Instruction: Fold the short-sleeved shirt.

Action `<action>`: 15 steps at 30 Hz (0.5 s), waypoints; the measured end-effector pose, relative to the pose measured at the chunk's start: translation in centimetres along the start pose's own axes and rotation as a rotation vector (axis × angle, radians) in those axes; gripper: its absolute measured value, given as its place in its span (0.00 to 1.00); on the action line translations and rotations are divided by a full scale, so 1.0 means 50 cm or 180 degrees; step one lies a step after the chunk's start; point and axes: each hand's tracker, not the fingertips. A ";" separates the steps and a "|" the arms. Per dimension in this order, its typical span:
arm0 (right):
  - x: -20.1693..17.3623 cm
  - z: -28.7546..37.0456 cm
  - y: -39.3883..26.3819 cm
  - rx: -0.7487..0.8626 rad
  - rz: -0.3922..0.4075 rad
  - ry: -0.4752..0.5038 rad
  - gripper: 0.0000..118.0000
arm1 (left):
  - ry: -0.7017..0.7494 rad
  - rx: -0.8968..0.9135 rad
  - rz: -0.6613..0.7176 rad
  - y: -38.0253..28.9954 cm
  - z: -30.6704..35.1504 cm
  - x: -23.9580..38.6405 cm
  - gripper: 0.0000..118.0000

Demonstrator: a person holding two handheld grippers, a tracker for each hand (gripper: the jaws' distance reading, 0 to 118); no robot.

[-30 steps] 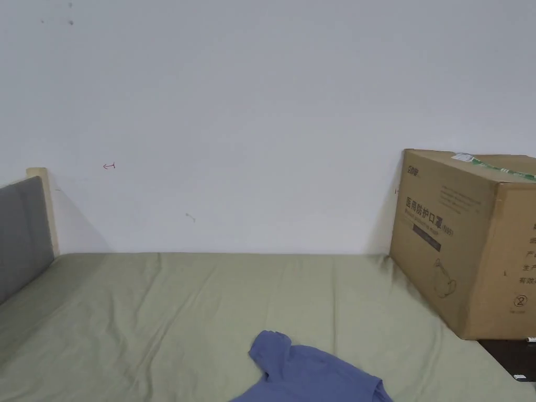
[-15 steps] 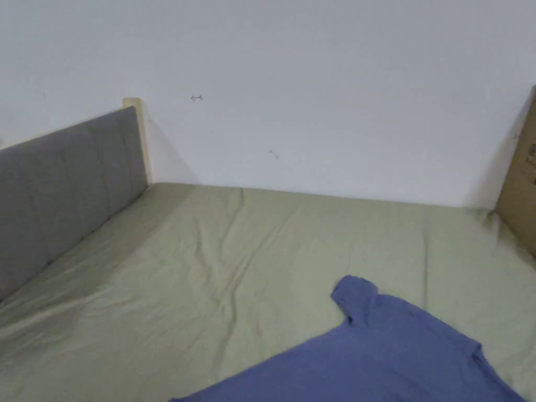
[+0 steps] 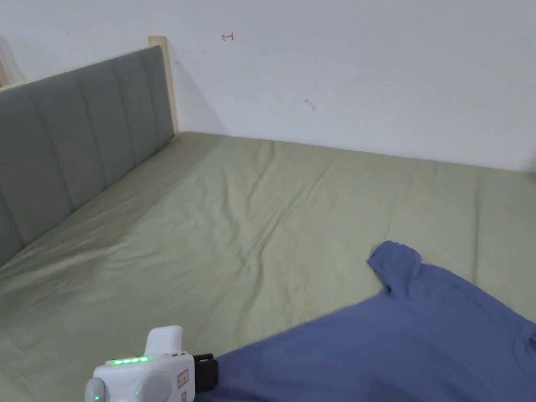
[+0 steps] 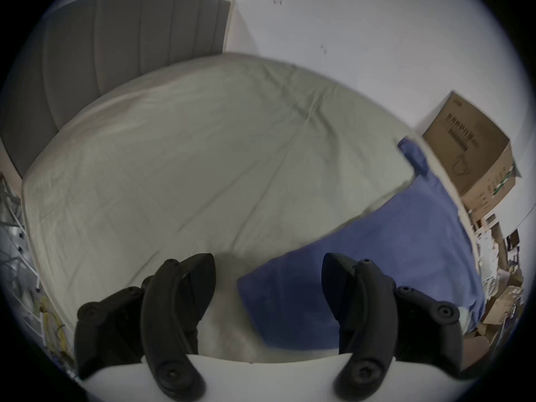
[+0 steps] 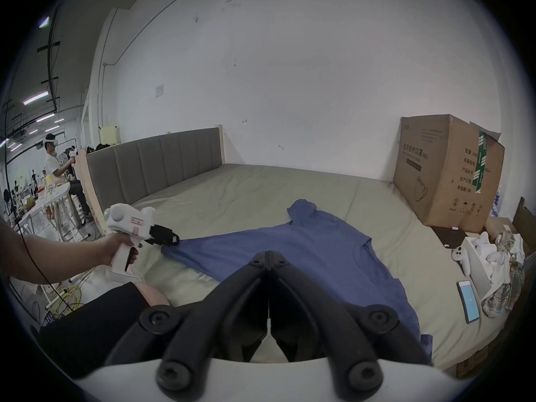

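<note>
Shirt point(image 4: 377, 263) corner betw wide-open left gripper point(image 4: 268, 266) jaws; right gripper point(image 5: 268, 253) jaws closed, empty, above shirt

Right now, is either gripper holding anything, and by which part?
Nothing is held. The left gripper is open, its jaws apart over the bottom corner of the blue shirt. The right gripper is shut on nothing, above the shirt.

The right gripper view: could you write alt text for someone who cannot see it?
A blue short-sleeved shirt lies spread flat on a green bed sheet, with the right gripper shut and empty above it. The left gripper, held in a hand, reaches the shirt's near corner; a cardboard box stands beyond.
</note>
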 end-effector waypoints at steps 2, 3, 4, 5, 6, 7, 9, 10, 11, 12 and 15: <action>0.005 -0.004 -0.002 -0.0036 -0.0037 0.0009 0.00 | 0.0209 0.0218 -0.0394 -0.021 0.020 0.039 0.69; 0.007 -0.006 -0.004 -0.0052 -0.0065 0.0000 0.00 | 0.0291 0.0260 -0.0578 -0.038 0.024 0.058 0.63; 0.013 -0.008 -0.010 -0.0068 -0.0111 0.0003 0.00 | 0.0372 0.0303 -0.0764 -0.057 0.027 0.077 0.54; 0.016 -0.012 -0.011 -0.0078 -0.0140 0.0020 0.00 | 0.0407 0.0359 -0.0959 -0.072 0.030 0.091 0.47; 0.018 -0.016 -0.012 -0.0084 -0.0143 0.0024 0.00 | 0.0393 0.0465 -0.1136 -0.085 0.019 0.090 0.31; 0.019 -0.021 -0.012 -0.0092 -0.0136 0.0012 0.00 | 0.0136 0.0471 -0.1166 -0.092 0.023 0.096 0.03; 0.031 -0.031 -0.016 -0.0139 -0.0097 0.0016 0.00 | 0.0246 0.0497 -0.1199 -0.103 0.035 0.111 0.03; 0.036 -0.037 -0.016 -0.0159 -0.0089 0.0026 0.00 | 0.0195 0.0531 -0.1233 -0.104 0.044 0.112 0.03; 0.043 -0.047 -0.014 -0.0183 -0.0075 0.0041 0.00 | 0.0076 0.0529 -0.1175 -0.101 0.049 0.104 0.03; 0.050 -0.061 -0.011 -0.0212 -0.0053 0.0054 0.00 | 0.0015 0.0543 -0.1023 -0.098 0.056 0.096 0.03; 0.101 -0.136 -0.002 -0.0392 -0.0002 0.0105 0.00 | -0.0110 0.0742 -0.0516 -0.086 0.078 0.050 0.03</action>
